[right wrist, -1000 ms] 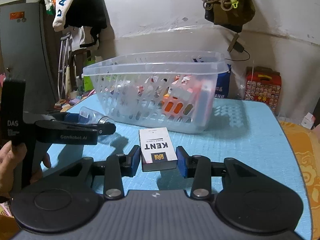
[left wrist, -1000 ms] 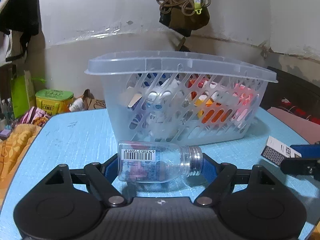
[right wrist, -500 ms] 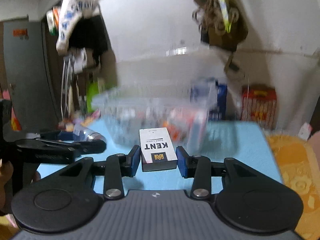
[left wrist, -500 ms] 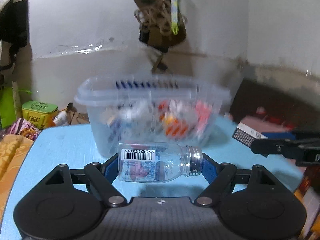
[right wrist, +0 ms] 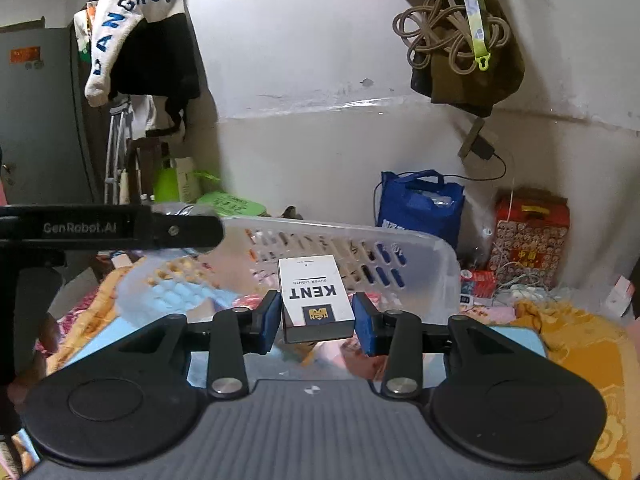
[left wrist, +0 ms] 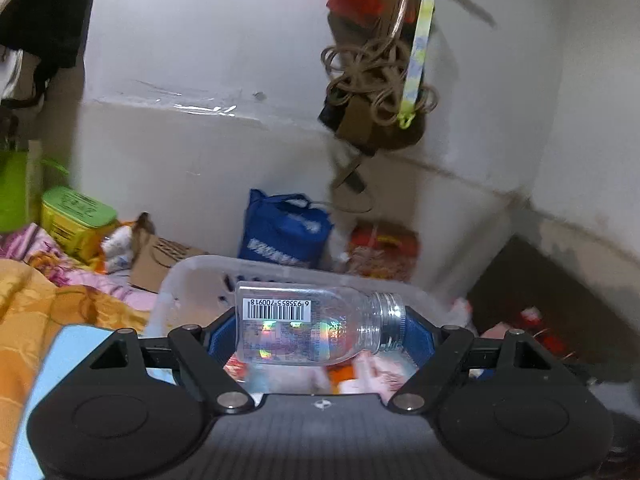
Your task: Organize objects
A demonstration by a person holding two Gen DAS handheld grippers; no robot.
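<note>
The left gripper (left wrist: 320, 330) is clamped on a clear plastic bottle (left wrist: 316, 326), its blue pads pressed against the base and the metal cap. A second ago it held that bottle low over the blue table in front of the basket; now it has risen and carries it above the open top of the clear plastic basket (left wrist: 192, 268). The bottle lies on its side, long axis running across the view, cap pointing to the right, barcode label facing up.

The right gripper (right wrist: 316, 318) is closed on a white KENT cigarette pack (right wrist: 314, 296). It too has lifted from the tabletop and now holds the pack over the basket (right wrist: 436, 256), near its rim. The pack lies flat, printed face up, long axis pointing away from the camera toward the basket's far wall.

In the right wrist view the left gripper (right wrist: 192, 232) reaches in from the left over the basket's rim.

Beyond the basket, a blue bag (right wrist: 420, 204) and a red box (right wrist: 530, 236) stand against the wall.
</note>
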